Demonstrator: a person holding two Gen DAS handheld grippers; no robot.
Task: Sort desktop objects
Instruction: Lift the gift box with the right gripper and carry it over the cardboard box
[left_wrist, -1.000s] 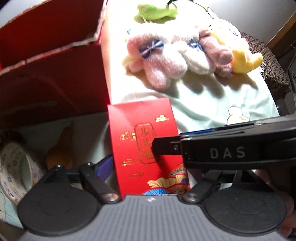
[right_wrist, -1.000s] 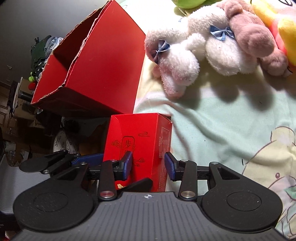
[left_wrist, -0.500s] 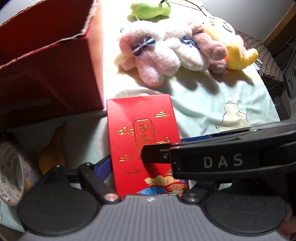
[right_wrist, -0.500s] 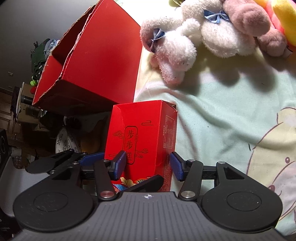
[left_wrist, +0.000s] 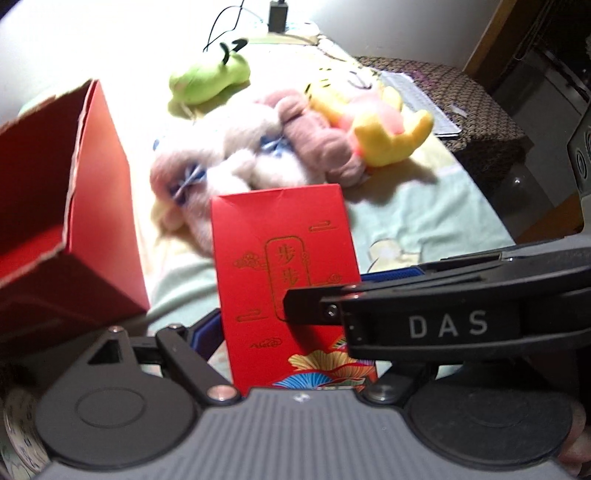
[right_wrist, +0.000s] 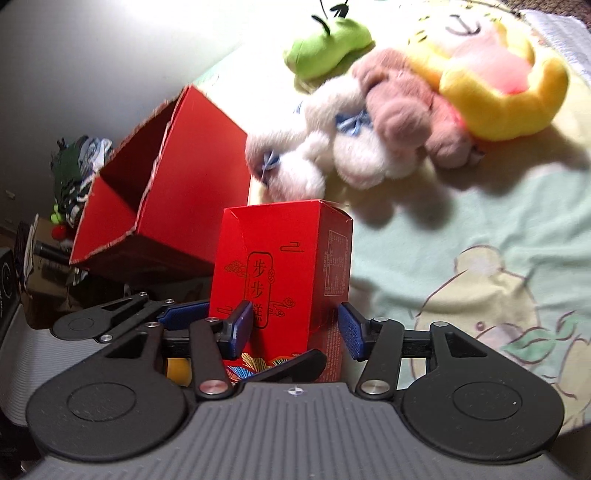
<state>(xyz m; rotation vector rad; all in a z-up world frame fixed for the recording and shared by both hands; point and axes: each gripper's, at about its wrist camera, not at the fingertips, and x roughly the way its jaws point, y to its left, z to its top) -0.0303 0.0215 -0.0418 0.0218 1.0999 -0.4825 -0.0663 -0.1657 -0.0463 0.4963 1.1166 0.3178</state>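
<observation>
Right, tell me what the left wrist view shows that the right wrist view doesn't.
Left wrist only: a dark woven basket, a black charger with cable. Right wrist only: a cluttered dark shelf, a small yellow object. Both: the small red carton with gold lettering, the large open red cardboard box, the heap of plush toys.

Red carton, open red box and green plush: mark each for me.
Red carton (right_wrist: 280, 273), right wrist view, front face.
Open red box (right_wrist: 192, 177), right wrist view, outer side wall.
Green plush (left_wrist: 207, 79), left wrist view, body.
</observation>
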